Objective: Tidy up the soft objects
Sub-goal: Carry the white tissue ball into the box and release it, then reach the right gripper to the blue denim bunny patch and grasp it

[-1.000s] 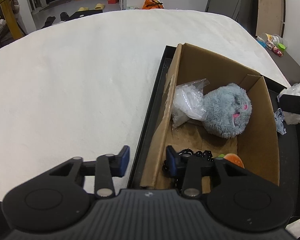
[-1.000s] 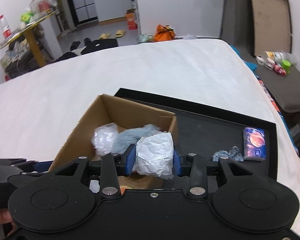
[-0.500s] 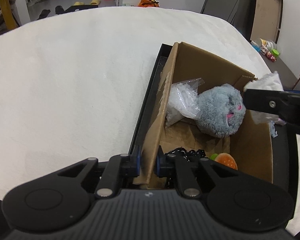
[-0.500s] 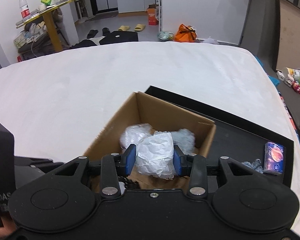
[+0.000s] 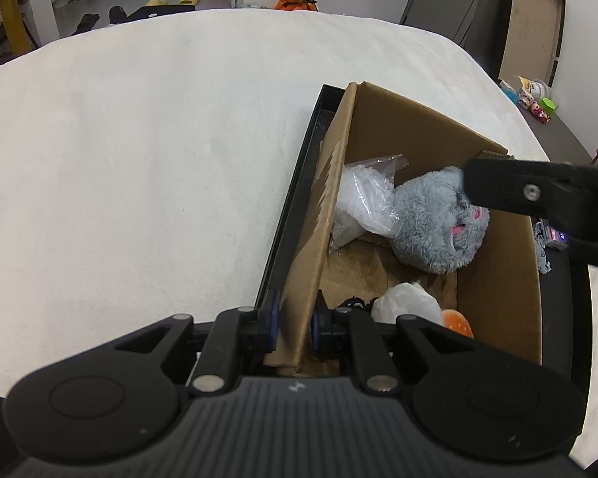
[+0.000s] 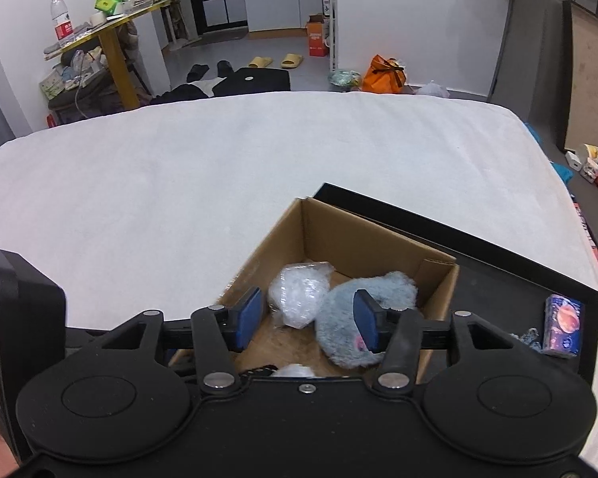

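Note:
A brown cardboard box [image 5: 410,127] stands in a black tray [image 5: 295,195] on a white bed. Inside lie a grey plush toy [image 5: 430,223], a clear plastic bag [image 5: 362,207], a crumpled white wad [image 5: 406,304], a black cord and an orange-topped toy [image 5: 456,320]. My left gripper [image 5: 293,324] is shut on the box's near left wall. My right gripper [image 6: 307,322] hovers over the box [image 6: 378,247] with its jaws opening and nothing between them; the white wad [image 6: 295,370] lies below it beside the grey plush [image 6: 362,318].
A blue tissue pack [image 6: 562,330] and a small blue-grey scrap [image 6: 528,336] lie in the tray [image 6: 498,275] right of the box. The white bed [image 6: 179,183] spreads left and beyond. Past it are a yellow table, slippers and an orange bag on the floor.
My left gripper closed on the box wall. My right gripper carried the white wad over the box, spread its jaws, and the wad dropped inside.

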Demonstrator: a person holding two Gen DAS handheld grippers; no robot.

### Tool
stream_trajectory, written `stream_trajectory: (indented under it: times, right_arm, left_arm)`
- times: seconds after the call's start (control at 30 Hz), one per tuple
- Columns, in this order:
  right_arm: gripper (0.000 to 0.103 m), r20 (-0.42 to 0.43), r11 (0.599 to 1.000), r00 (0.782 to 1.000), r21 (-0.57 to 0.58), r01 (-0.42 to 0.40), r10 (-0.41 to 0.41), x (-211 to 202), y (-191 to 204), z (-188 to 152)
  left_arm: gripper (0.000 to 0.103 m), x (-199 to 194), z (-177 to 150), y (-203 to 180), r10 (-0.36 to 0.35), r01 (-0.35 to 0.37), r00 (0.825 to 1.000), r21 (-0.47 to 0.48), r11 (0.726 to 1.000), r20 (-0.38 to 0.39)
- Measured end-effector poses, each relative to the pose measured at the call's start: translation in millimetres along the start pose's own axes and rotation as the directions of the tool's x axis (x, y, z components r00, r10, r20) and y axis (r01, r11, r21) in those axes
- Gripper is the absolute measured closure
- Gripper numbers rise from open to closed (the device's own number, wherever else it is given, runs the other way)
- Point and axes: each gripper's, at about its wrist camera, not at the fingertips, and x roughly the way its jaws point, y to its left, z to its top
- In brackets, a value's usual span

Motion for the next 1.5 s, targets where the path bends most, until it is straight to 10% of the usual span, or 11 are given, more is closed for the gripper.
stream_trajectory:
  times: [1.5]
  right_arm:
    - [0.035, 0.021, 0.956, 0.986, 0.251, 0.154, -0.165, 9, -148, -80]
  left_arm:
    - [0.039, 0, 12, -46, 0.131, -0.134, 0.991, 0.144, 0.98, 0.031]
